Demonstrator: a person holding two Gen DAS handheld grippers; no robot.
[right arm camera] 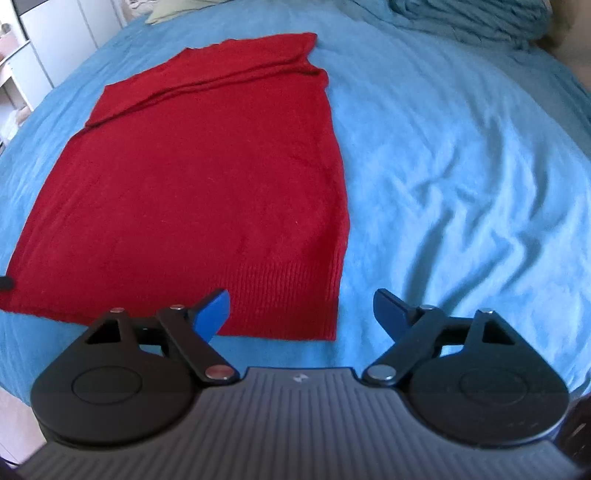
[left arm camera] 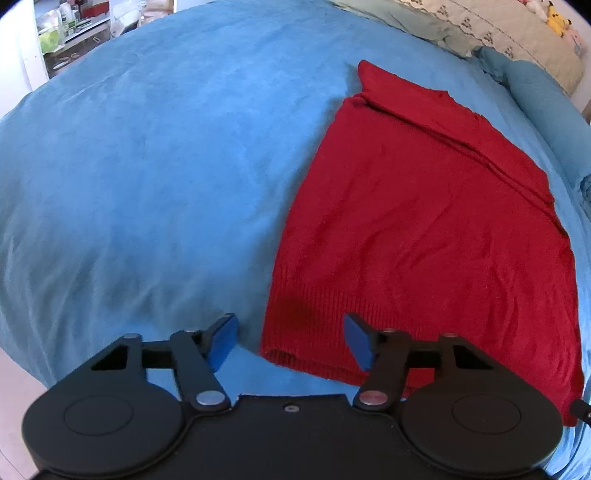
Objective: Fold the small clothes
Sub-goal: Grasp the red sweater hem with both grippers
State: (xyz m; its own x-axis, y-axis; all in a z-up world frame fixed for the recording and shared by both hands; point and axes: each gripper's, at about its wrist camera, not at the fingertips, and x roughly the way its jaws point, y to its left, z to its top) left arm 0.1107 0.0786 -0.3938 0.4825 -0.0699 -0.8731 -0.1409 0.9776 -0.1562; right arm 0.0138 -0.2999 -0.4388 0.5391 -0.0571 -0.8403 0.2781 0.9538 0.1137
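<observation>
A red knit sweater (left arm camera: 417, 229) lies flat on the blue bed cover (left arm camera: 147, 166), sleeves folded in across its far end, ribbed hem nearest me. My left gripper (left arm camera: 290, 341) is open and empty, hovering over the hem's left corner. In the right wrist view the sweater (right arm camera: 207, 177) fills the left half. My right gripper (right arm camera: 301, 314) is open and empty, hovering over the hem's right corner, its left finger (right arm camera: 212, 314) over the ribbing and its right finger (right arm camera: 386, 312) over the blue cover (right arm camera: 461, 184).
A pale green patterned blanket (left arm camera: 491, 33) and plush toys (left arm camera: 554, 18) lie at the far right. A rolled blue cover (left arm camera: 546, 107) lies to the right of the sweater. White shelves (left arm camera: 70, 29) stand at the far left. Bunched blue bedding (right arm camera: 469, 18) lies at the back.
</observation>
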